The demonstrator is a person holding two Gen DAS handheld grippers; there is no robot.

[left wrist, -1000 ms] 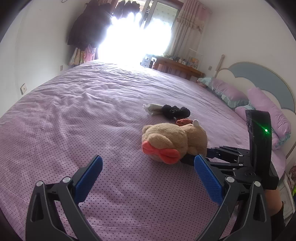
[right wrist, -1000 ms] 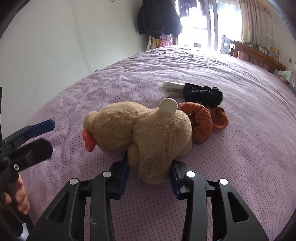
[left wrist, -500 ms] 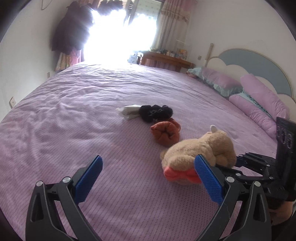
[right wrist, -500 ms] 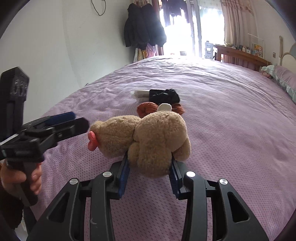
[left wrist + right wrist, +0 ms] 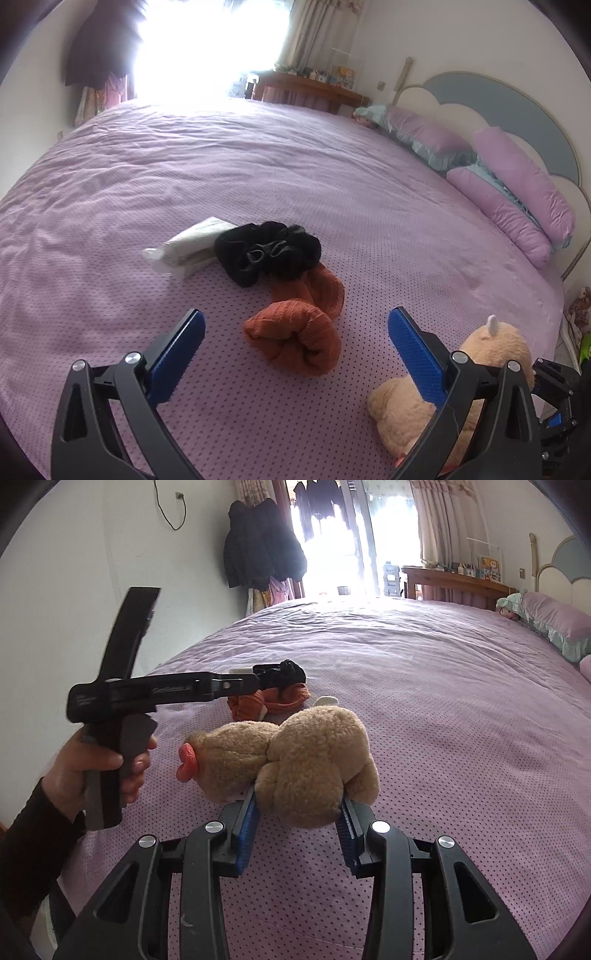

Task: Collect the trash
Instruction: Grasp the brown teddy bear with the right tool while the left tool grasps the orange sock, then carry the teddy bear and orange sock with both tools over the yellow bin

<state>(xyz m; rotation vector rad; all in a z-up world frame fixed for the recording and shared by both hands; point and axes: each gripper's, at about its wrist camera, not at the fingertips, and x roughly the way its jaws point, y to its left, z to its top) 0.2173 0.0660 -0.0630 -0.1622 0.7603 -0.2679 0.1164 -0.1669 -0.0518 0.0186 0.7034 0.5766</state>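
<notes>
- Tan plush: the stuffed animal [image 5: 314, 764] is pinched at its rump between the blue pads of the right gripper [image 5: 297, 821], clear of the bedspread [image 5: 461, 709]; a second ago it still lay on the cloth beside the socks.
- With the toy carried off to the right, the small pile stands uncovered: rust-orange socks [image 5: 299, 325], black socks [image 5: 267, 251], white folded cloth [image 5: 188, 245].
- Left gripper [image 5: 295, 345] has swung across to face that pile; its jaws are spread wide, nothing between them, the orange pair lying just ahead in the gap.
- My reading: toy cleared aside, the socks next for pickup. Whether any of this counts as trash I cannot say; no bin in sight.
- Textures: toy fleecy and squashy, dented where pinched, coral lips, one small white ear. Orange socks ribbed knit, rolled into a fat curl. Black socks a crumpled, fuzzy knot touching the orange. White cloth flat, layered.
- Bedspread lilac, dotted, softly wrinkled; likely to drag up with a low grab.
</notes>
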